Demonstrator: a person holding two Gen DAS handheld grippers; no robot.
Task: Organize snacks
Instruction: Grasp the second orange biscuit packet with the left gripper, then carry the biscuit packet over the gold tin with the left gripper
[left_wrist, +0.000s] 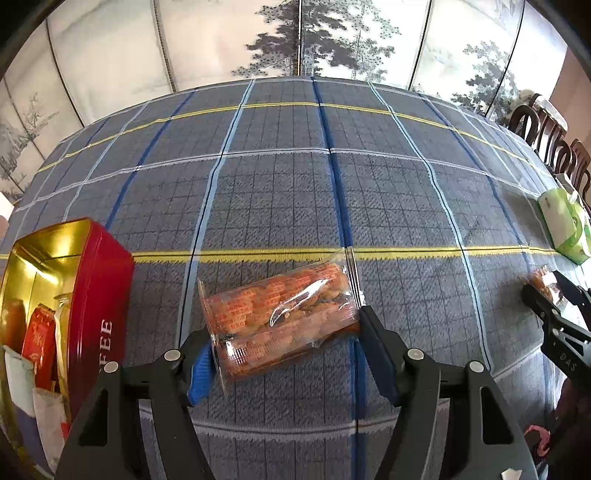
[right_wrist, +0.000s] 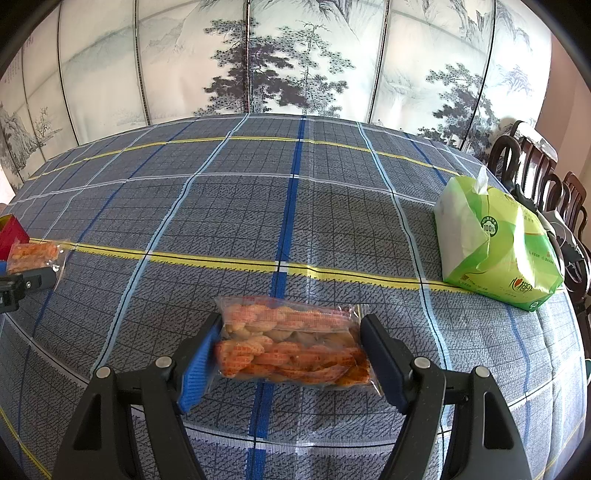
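Observation:
My left gripper (left_wrist: 284, 332) is shut on a clear packet of orange snacks (left_wrist: 280, 314), one pad at each end, and holds it tilted just above the plaid tablecloth. Just left of it stands an open red tin (left_wrist: 96, 280) with a gold inside and several red packets in it. My right gripper (right_wrist: 291, 326) is shut on a second snack packet (right_wrist: 291, 350) low over the cloth, gripped lengthwise. The left wrist view shows that right gripper (left_wrist: 546, 291) at the far right with its packet. In the right wrist view the left gripper (right_wrist: 26, 280), its packet (right_wrist: 33, 254) and a corner of the tin (right_wrist: 11, 232) sit at the far left.
A green tissue pack (right_wrist: 495, 251) lies on the right side of the table (right_wrist: 295, 192). Dark wooden chairs (right_wrist: 535, 173) line the right edge. A painted folding screen (right_wrist: 277, 74) stands behind the table's far edge.

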